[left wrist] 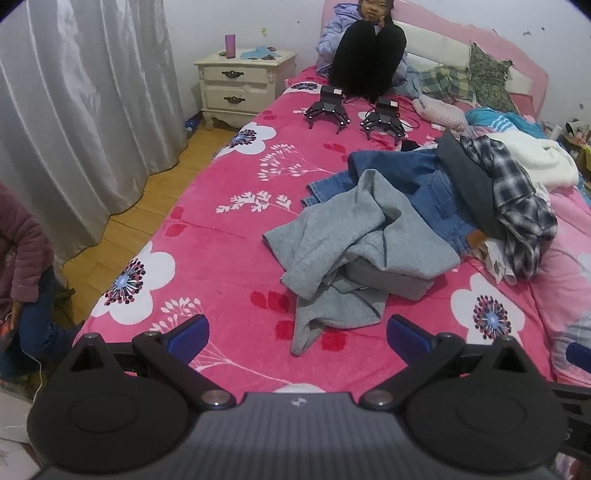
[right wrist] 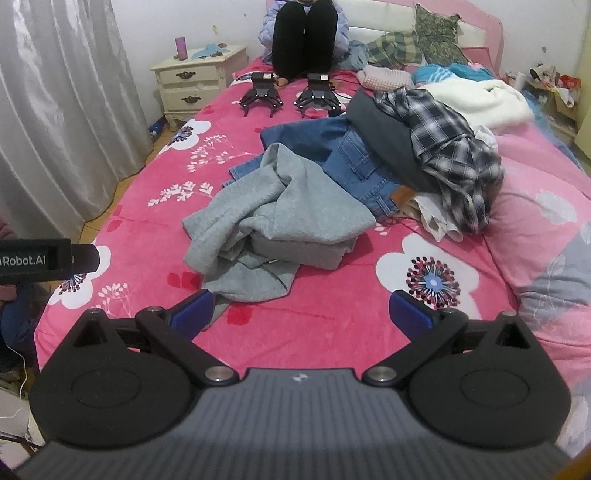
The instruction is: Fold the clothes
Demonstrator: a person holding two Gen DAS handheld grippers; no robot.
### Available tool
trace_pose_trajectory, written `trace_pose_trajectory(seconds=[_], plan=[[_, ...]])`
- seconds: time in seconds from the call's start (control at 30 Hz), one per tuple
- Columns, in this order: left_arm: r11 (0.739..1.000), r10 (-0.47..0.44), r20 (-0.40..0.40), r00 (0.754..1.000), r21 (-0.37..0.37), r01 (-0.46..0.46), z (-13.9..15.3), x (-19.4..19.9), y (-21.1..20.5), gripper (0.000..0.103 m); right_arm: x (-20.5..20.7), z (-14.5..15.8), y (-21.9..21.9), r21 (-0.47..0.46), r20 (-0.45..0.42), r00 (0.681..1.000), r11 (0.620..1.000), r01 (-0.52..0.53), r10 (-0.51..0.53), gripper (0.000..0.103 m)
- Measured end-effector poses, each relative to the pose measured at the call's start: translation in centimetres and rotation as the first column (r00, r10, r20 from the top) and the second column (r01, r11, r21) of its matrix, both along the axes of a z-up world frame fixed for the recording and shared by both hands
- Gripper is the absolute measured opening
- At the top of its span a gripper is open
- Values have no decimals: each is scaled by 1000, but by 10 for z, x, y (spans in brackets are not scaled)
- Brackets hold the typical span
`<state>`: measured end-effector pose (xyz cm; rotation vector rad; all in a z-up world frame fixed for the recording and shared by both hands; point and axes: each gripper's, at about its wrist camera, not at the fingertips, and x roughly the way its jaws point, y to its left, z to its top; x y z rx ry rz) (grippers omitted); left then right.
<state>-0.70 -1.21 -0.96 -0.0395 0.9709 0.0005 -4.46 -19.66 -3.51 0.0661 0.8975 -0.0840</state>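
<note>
A crumpled grey sweatshirt (left wrist: 354, 251) (right wrist: 273, 221) lies in a heap on the pink flowered bedspread (left wrist: 221, 236) (right wrist: 332, 317). Behind it are blue jeans (left wrist: 436, 195) (right wrist: 354, 155), a dark grey garment (left wrist: 469, 177) (right wrist: 384, 125) and a black-and-white plaid shirt (left wrist: 517, 199) (right wrist: 450, 140) in one pile. My left gripper (left wrist: 297, 338) hovers open just short of the sweatshirt's near hem, nothing between its blue pads. My right gripper (right wrist: 301, 314) is open too, its left pad beside the hem's edge. The left gripper's body (right wrist: 40, 258) shows at the right wrist view's left edge.
Two spare grippers (left wrist: 354, 112) (right wrist: 291, 94) lie farther up the bed, in front of a person (left wrist: 365, 48) (right wrist: 304, 33) sitting against the headboard. A white fleece (left wrist: 535, 155) (right wrist: 476, 96), more clothes and pillows lie at the right. A cream nightstand (left wrist: 240, 85) (right wrist: 195, 81) and grey curtain (left wrist: 81, 110) stand left; another person (left wrist: 22, 266) sits low at the left.
</note>
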Motion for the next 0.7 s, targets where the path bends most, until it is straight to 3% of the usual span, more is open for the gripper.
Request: trace_pose_trajectory(seconds=[0.7], plan=[[1000,-5,-12,1000,23,6,-7,7,-4,103,8,-6,7,-23,-31,999,1000,4,-5,102]])
